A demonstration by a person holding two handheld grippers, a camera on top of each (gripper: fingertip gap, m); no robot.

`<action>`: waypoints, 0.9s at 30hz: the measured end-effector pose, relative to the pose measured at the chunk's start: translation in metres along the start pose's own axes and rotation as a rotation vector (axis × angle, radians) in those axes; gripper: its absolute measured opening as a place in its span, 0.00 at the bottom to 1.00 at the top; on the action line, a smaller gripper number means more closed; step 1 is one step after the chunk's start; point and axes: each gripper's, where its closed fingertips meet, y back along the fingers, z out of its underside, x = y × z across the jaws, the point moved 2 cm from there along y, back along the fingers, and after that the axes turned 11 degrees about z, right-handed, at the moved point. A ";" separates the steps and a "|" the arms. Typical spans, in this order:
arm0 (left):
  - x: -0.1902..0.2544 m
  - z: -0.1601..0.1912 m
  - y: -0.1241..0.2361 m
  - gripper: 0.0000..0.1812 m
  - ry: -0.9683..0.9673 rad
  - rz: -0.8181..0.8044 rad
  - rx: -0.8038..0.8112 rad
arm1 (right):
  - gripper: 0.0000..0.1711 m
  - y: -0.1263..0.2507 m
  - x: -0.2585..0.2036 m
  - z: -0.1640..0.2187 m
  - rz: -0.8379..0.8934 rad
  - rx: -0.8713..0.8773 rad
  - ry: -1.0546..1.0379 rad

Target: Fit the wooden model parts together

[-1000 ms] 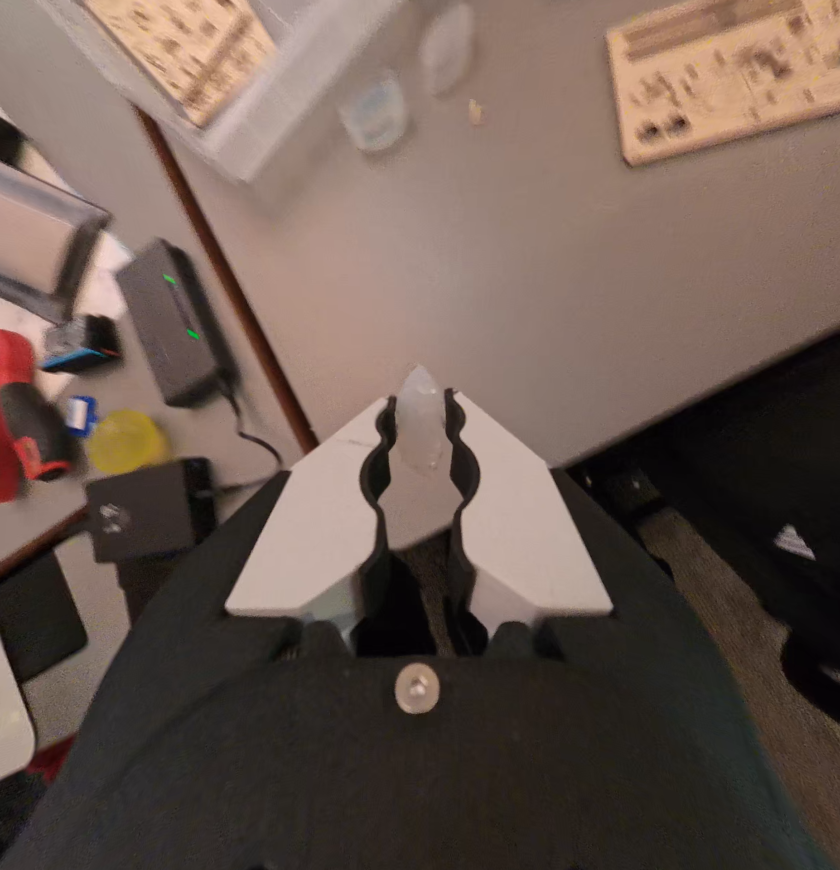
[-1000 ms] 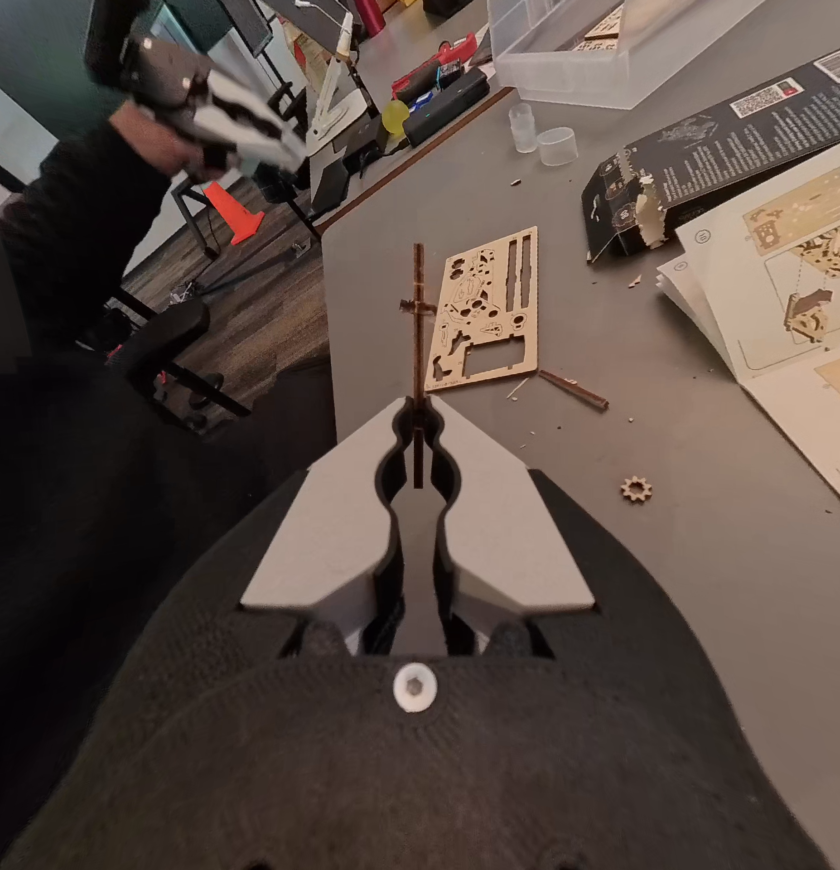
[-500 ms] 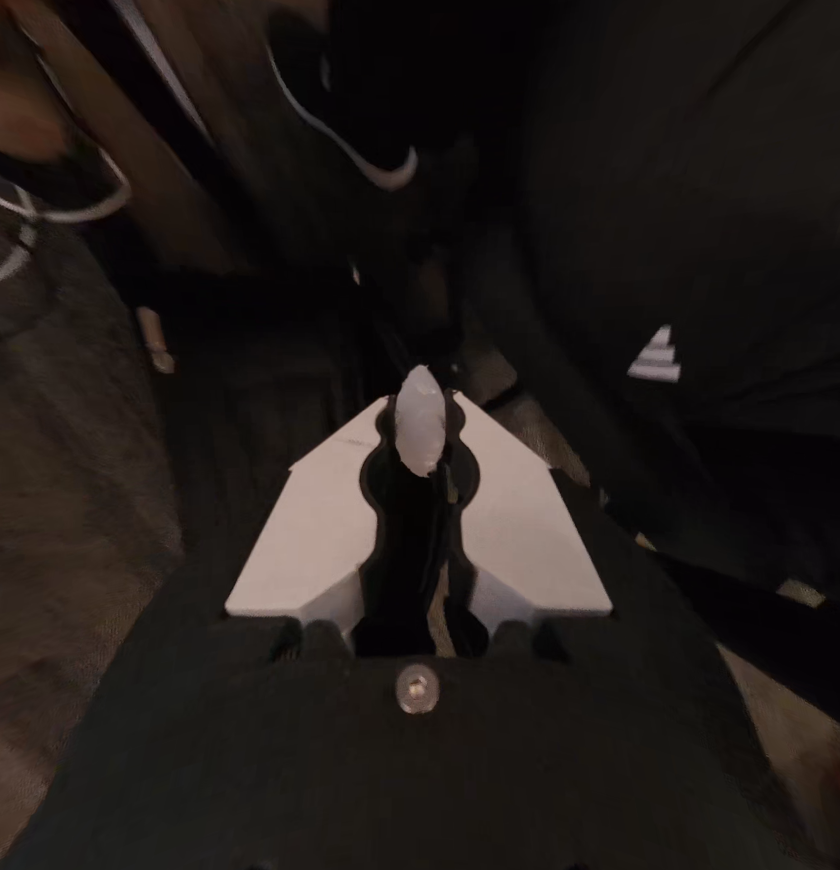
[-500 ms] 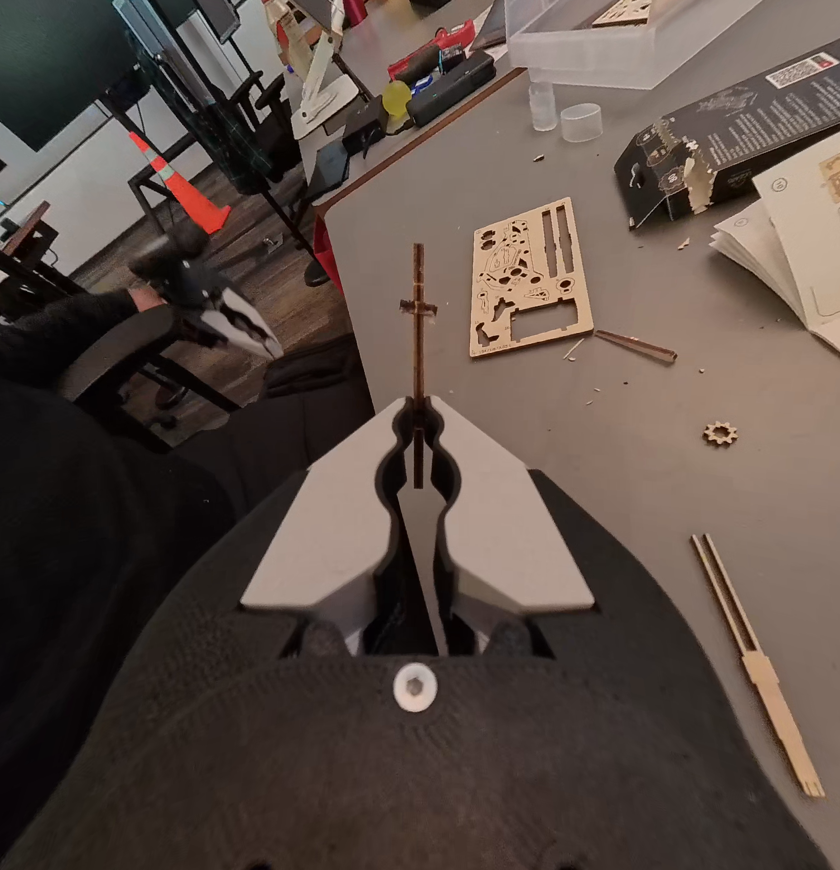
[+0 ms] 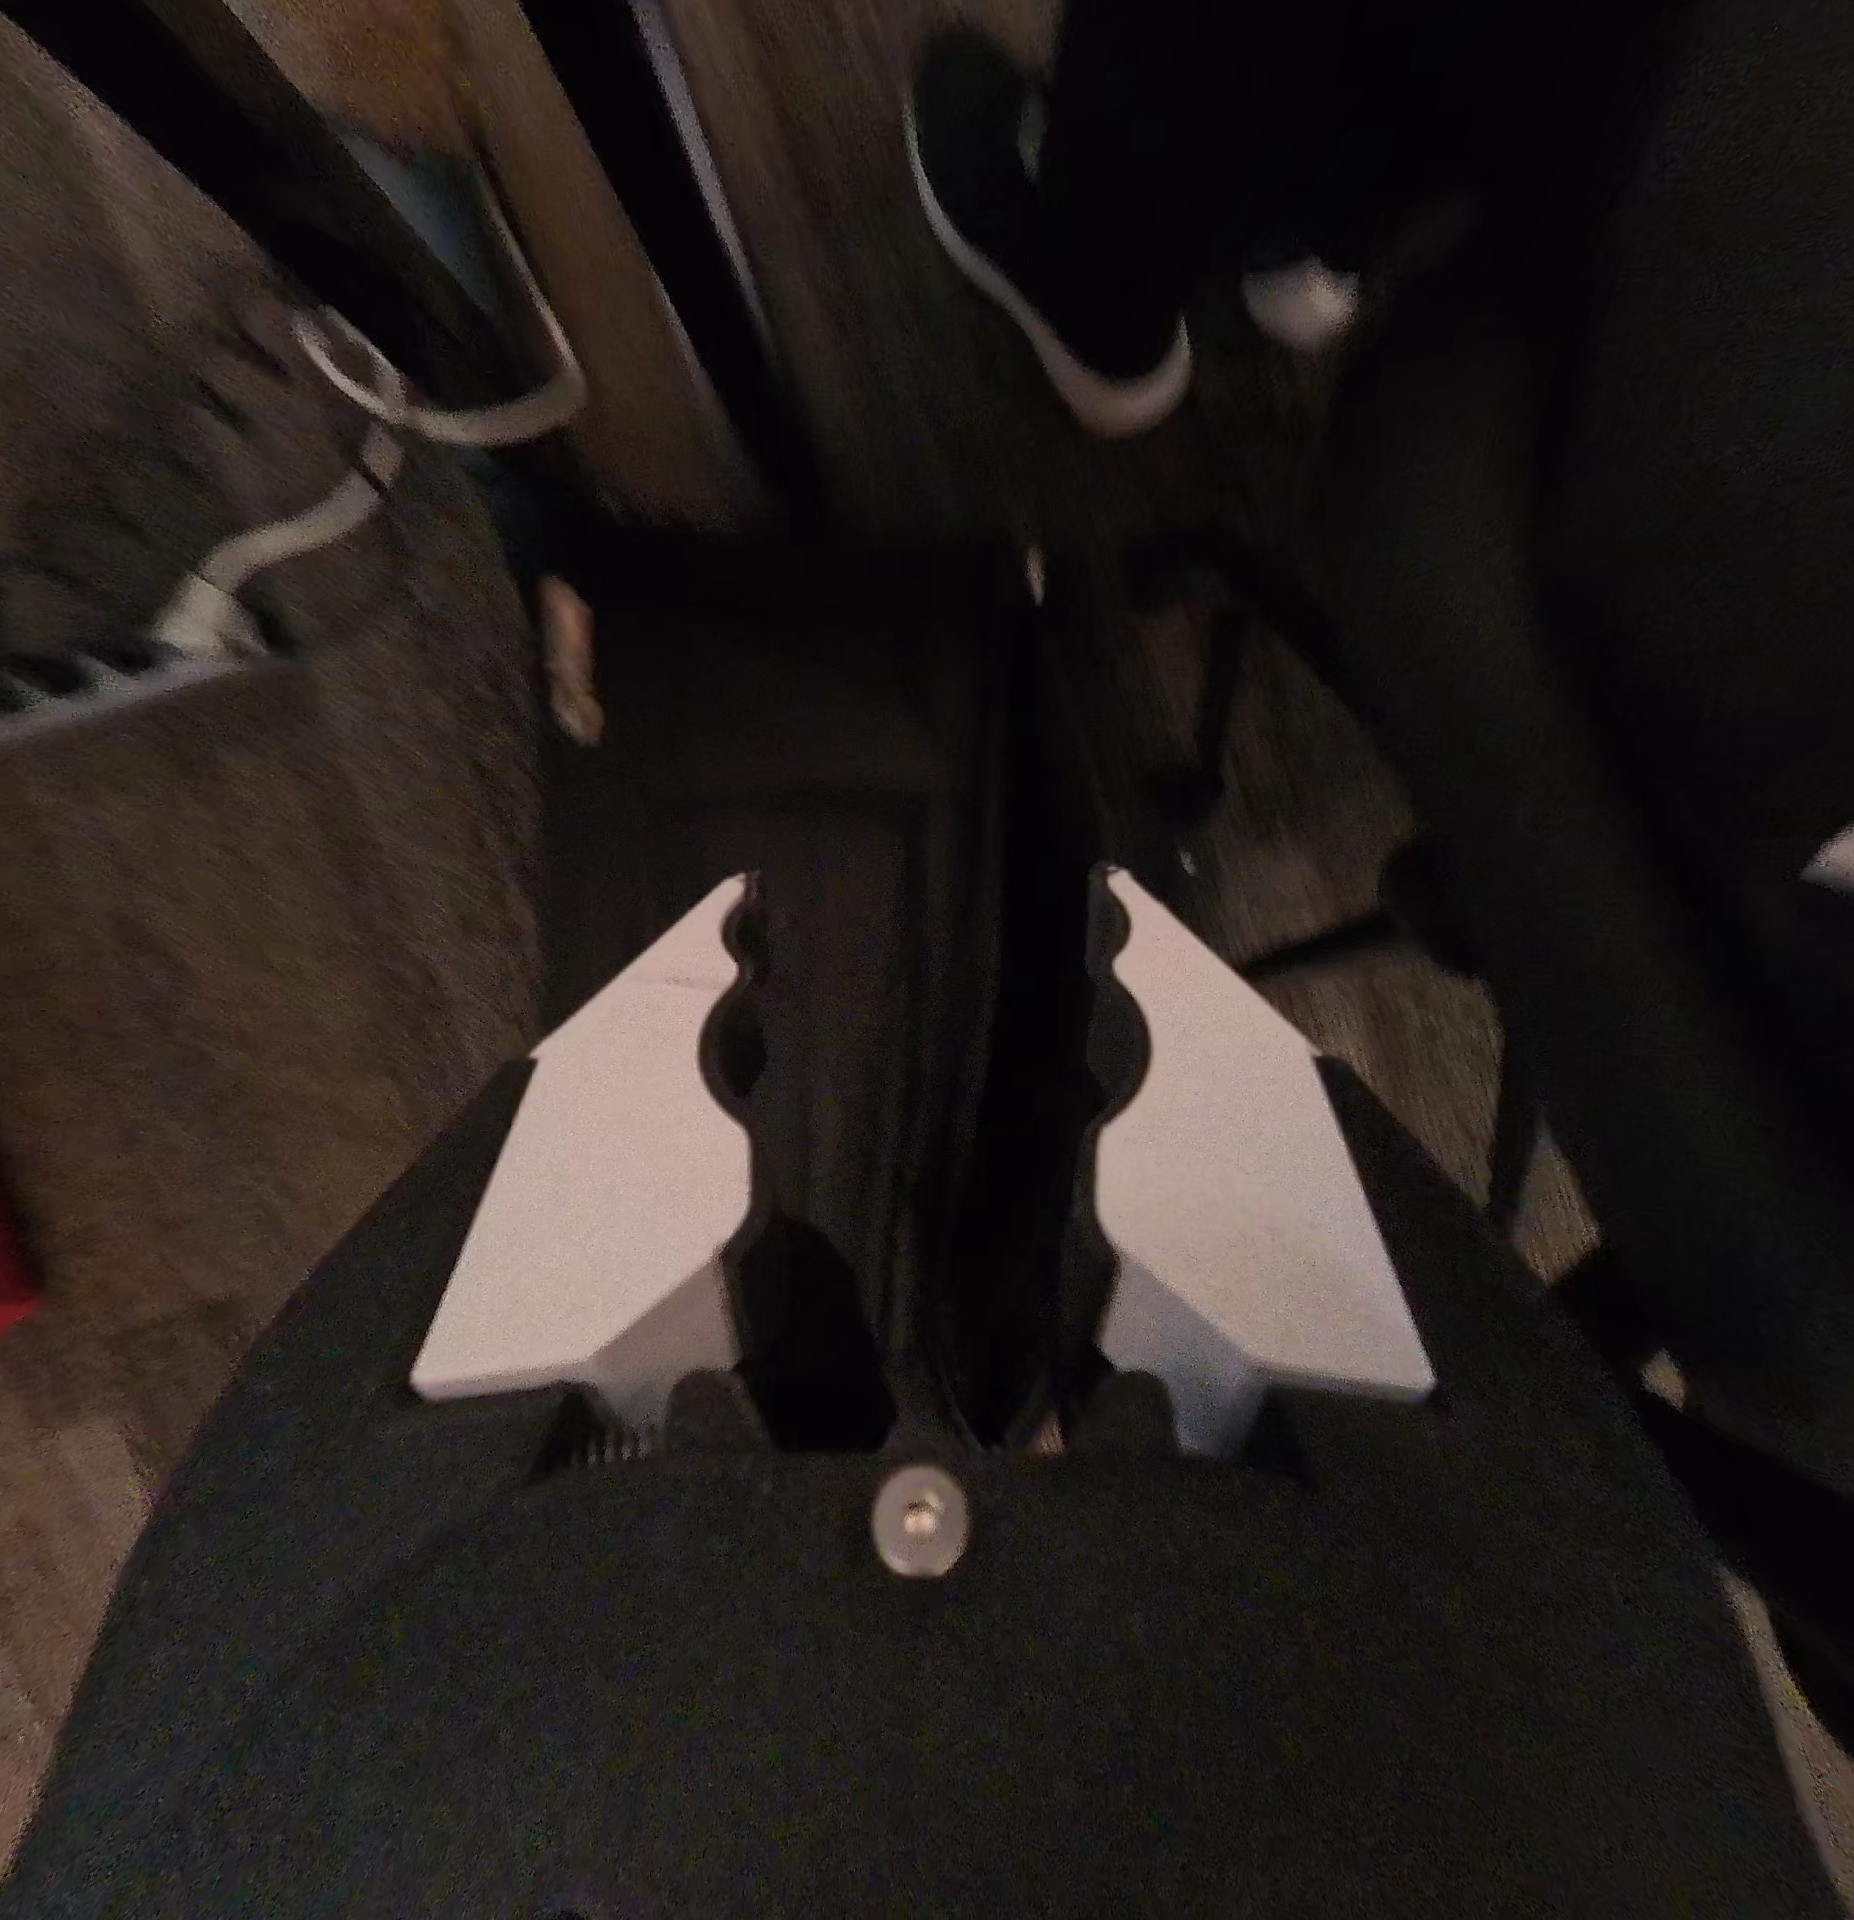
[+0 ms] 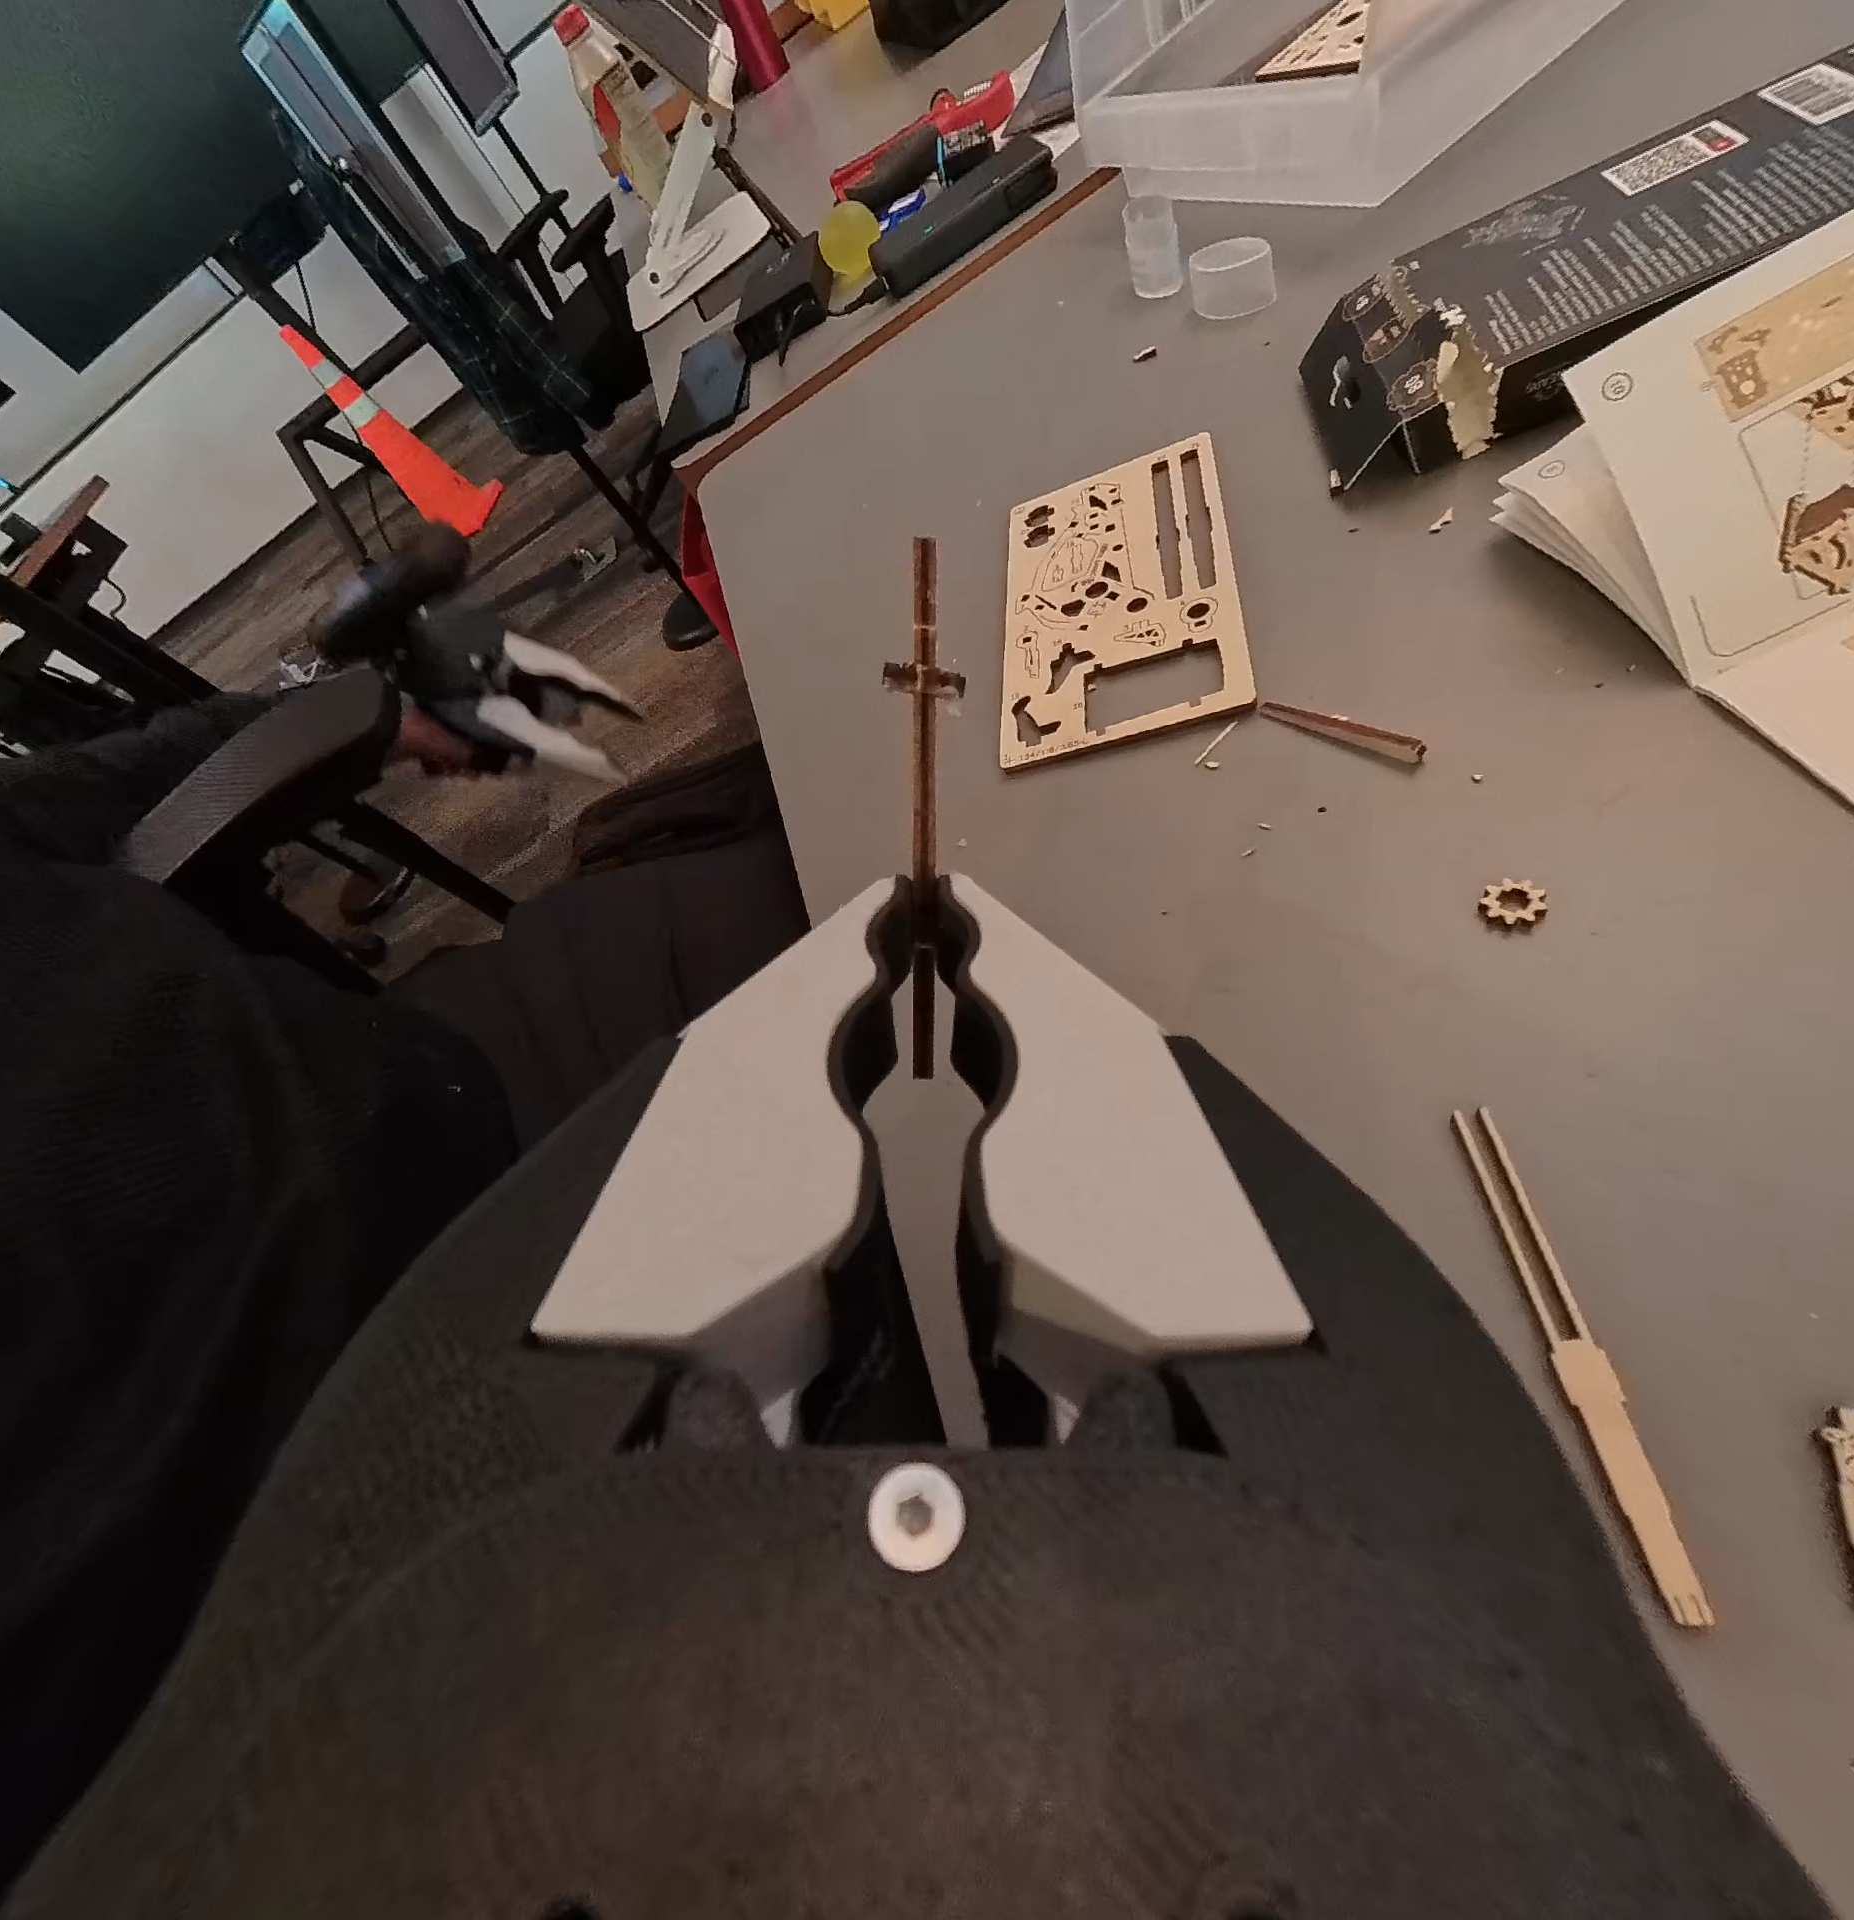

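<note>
Now left claw [image 5: 925,894] gapes wide, holding nothing, hanging off the worktop edge [image 6: 757,665] over the floor, probably parked. Right claw [image 6: 924,883] pinches a wooden stick [image 6: 923,727] upright ahead, likely for fitting; parts sheet [image 6: 1120,613] lies ahead-right.

- Left tongs [image 5: 928,894]: jaws spread wide, nothing between them, held low and pointing down.
- Right tongs [image 6: 923,883]: jaws closed together at the tips.

print: black carton [image 6: 1588,301], manual [image 6: 1754,540], punched sheet [image 6: 1115,613] | not transcribed
</note>
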 end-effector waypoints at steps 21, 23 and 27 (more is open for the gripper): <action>-0.125 -0.417 -0.083 0.26 -1.026 -0.037 -0.326 | 0.01 0.003 0.013 -0.009 -0.035 0.044 -0.041; -0.125 -0.416 -0.088 0.18 -0.998 -0.004 -0.321 | 0.01 0.002 0.015 -0.010 -0.039 0.045 -0.044; -0.122 -0.418 -0.069 0.12 -0.877 -0.017 -0.195 | 0.00 0.003 0.015 -0.012 -0.046 0.054 -0.049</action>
